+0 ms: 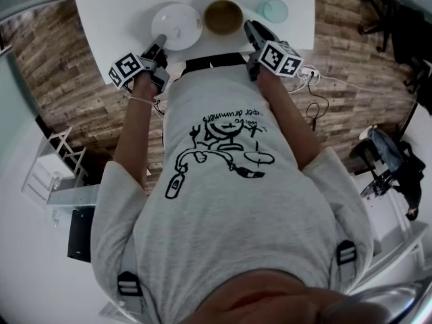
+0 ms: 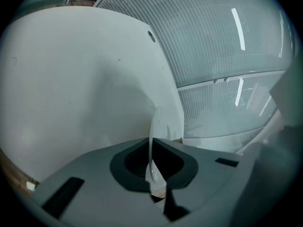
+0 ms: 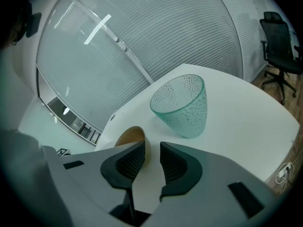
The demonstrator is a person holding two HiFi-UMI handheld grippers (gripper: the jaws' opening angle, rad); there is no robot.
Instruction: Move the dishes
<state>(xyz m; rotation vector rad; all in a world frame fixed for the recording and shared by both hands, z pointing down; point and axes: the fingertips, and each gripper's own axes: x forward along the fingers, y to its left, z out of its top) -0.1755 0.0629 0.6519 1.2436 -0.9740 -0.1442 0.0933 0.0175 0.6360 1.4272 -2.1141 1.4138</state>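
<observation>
White table (image 1: 115, 5) carries three dishes in a row near its front edge: white plate (image 1: 177, 24) left, brown bowl (image 1: 224, 17) just beside it, pale green glass cup (image 1: 275, 10) right and apart. Left tongs (image 1: 160, 42) are pinched together on the plate's near rim, a thin white edge between the pads. Right tongs (image 1: 250, 28) stand at the bowl's right rim, closed onto its wall with a narrow gap remaining.

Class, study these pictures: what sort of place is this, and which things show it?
Probably an office or meeting room: a white table, a black swivel chair, and ribbed glass partition walls.
</observation>
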